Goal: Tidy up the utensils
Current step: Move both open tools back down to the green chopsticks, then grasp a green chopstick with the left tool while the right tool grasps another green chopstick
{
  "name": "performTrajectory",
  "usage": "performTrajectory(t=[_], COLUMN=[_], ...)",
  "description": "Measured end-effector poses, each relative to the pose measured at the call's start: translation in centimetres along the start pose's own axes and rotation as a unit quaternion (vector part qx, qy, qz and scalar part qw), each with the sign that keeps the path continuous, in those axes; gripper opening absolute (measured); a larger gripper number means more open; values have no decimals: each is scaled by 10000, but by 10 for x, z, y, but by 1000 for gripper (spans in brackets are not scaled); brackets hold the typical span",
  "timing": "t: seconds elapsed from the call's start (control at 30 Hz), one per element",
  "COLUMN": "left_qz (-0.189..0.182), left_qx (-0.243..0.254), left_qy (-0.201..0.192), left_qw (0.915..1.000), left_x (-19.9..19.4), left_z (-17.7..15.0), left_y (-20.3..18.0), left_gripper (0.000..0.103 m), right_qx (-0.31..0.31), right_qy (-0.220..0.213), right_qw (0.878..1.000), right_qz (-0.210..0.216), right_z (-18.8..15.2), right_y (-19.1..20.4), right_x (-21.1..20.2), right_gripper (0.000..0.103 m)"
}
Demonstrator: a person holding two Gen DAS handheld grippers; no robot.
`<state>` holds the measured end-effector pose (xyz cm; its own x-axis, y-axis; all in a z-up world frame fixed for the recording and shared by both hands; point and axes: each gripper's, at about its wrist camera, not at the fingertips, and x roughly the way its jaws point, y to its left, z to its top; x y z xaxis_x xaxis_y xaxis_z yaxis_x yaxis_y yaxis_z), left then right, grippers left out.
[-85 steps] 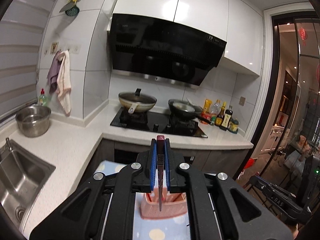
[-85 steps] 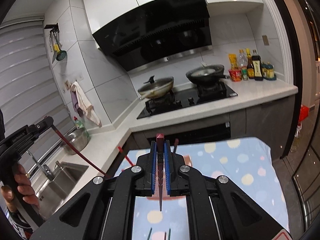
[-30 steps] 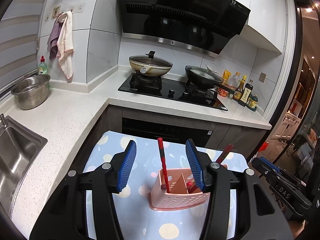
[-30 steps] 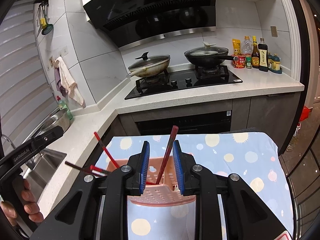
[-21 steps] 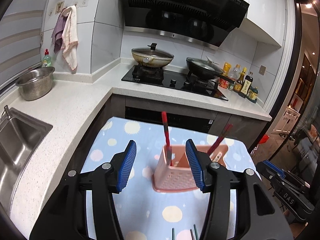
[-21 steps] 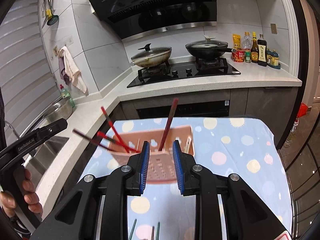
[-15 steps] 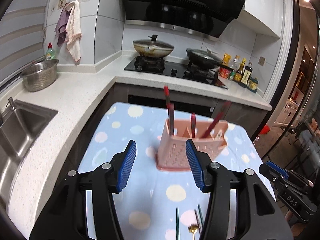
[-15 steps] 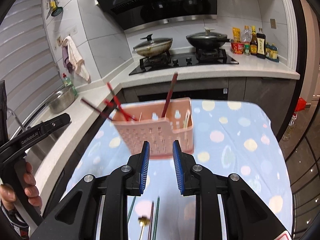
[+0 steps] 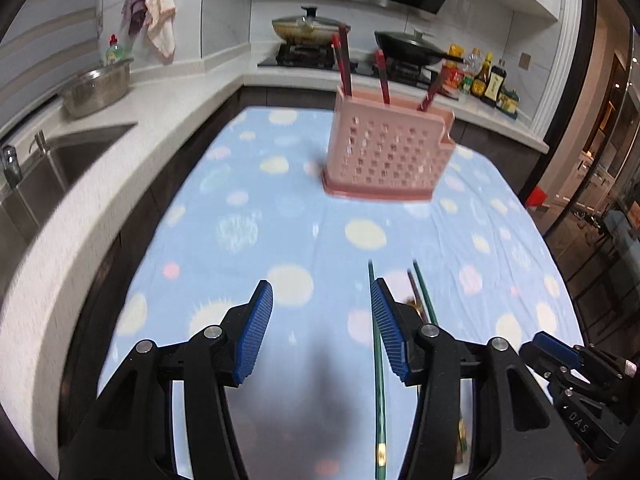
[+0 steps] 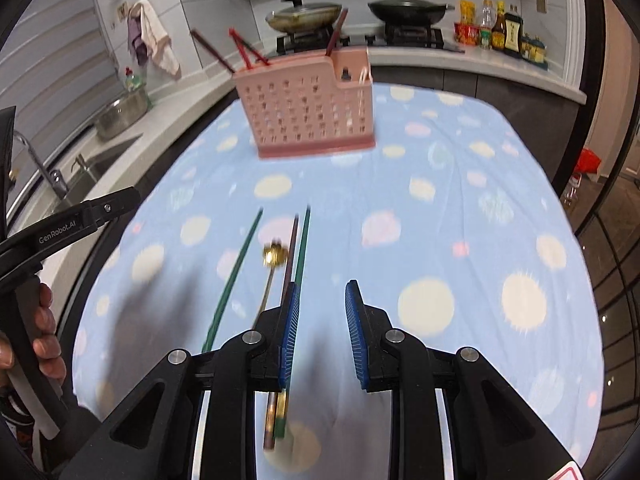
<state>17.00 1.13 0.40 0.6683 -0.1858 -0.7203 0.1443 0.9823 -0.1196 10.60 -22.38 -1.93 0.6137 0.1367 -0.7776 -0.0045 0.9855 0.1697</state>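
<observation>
A pink perforated utensil holder stands on the dotted blue tablecloth with three red chopsticks upright in it. My left gripper hangs open and empty over the cloth. A green chopstick lies just inside its right finger. In the right wrist view, the holder is farther back. Two green chopsticks, a dark chopstick and a gold spoon lie left of my right gripper. Its jaws stand narrowly open with nothing between them.
A sink and steel bowl sit on the white counter at the left. The stove with two pans and sauce bottles lines the back. A hand holds the left gripper's handle.
Both grippers have pulled back from the holder and come down toward the cloth, bringing the loose utensils into view. The red chopsticks they held earlier now stand in the holder.
</observation>
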Motion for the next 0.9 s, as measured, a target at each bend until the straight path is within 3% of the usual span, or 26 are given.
performTrajectory(t=[0.37,0.9], left_qz=[-78,-273], left_qx=[-24,112], left_qy=[766,1046], left_qw=[9970,9941], left_x=[10,10], left_z=[-77,-100], left_y=[-4,-18], left_gripper=[49,49], right_qx=[-59,-106], right_qy=[619,745], right_qw=[9980,9971], right_qz=[86,123], right_z=[-60,-66], right_y=[13,19], right_x=[23,26], right_gripper=[24,24])
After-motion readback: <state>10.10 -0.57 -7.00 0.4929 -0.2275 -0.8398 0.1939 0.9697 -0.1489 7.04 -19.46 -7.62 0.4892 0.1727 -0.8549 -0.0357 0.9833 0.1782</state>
